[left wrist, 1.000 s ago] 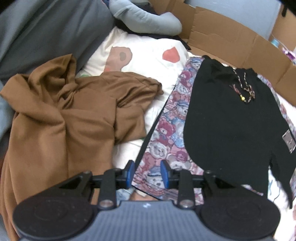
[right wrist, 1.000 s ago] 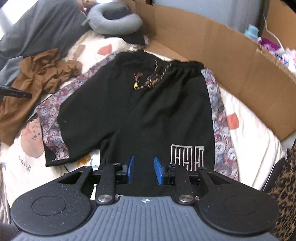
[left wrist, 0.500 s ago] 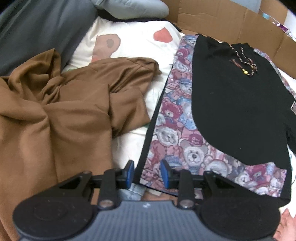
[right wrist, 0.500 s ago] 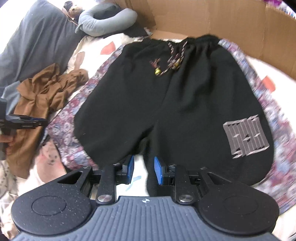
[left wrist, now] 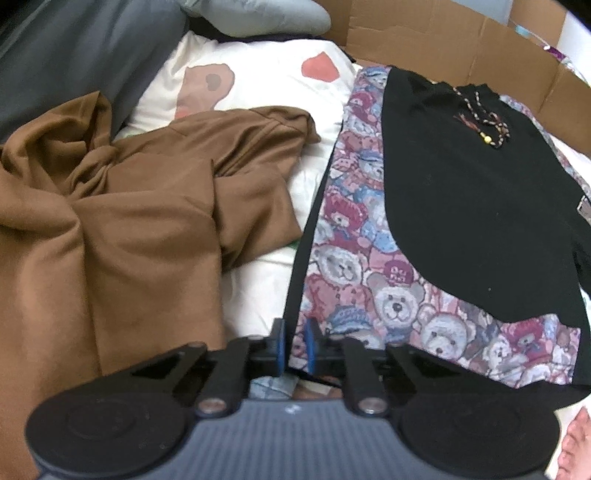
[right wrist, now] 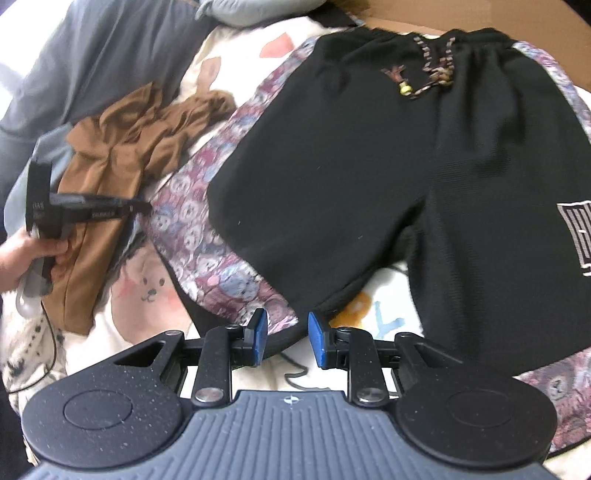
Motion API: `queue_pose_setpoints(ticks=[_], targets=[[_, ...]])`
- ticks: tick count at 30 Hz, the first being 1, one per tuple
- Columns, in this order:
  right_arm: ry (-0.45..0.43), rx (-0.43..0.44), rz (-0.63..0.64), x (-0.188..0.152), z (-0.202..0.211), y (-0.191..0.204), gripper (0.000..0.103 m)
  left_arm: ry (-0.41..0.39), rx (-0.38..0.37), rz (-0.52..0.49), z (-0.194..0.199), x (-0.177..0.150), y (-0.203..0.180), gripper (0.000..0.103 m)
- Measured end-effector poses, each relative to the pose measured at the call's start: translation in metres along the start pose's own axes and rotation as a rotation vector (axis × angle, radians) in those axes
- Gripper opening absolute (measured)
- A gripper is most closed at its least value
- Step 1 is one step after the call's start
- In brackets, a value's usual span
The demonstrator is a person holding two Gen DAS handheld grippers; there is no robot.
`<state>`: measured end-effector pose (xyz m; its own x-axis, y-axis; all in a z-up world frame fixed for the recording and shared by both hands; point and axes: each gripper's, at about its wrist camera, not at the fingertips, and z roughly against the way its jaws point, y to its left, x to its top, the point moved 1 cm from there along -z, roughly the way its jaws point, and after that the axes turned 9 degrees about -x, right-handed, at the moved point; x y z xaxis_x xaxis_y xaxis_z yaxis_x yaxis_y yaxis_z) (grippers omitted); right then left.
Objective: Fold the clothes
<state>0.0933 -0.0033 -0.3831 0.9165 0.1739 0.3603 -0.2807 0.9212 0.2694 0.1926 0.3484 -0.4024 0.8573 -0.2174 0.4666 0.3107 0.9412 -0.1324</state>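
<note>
Our left gripper [left wrist: 294, 345] is closing on the shorts [left wrist: 454, 206] hem, seemingly thinly; it may slip. Our right gripper [right wrist: 284, 338] gapes, empty.

a cardboard wall [left wrist: 461, 40] edges the cartoon-printed bedsheet [left wrist: 258, 70] beside a grey pillow [left wrist: 85, 48].

A: Shorts [right wrist: 424, 177] cut off at the right edge in the right wrist view, white logo [right wrist: 578, 236] only half in.

B: Left gripper [left wrist: 294, 345]?

A: Jaws closing over the shorts' black hem, can't tell if the pads press yet. In the right wrist view its tips are blurred.

B: Brown garment [left wrist: 122, 229]?

A: Runs off the left edge; the grey pillow [left wrist: 266, 14] is cropped at the top.
</note>
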Motion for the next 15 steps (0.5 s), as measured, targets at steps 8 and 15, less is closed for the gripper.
queue_pose_setpoints(ticks=[8, 15], targets=[[0.085, 0.012, -0.033, -0.018, -0.022, 0.002, 0.031, 0.006, 0.024, -0.008, 0.003, -0.003, 0.012, 0.006], [0.113, 0.080, -0.176, -0.022, -0.031, -0.008, 0.033, -0.034, -0.025, 0.060, 0.006, 0.002, 0.019, 0.037]])
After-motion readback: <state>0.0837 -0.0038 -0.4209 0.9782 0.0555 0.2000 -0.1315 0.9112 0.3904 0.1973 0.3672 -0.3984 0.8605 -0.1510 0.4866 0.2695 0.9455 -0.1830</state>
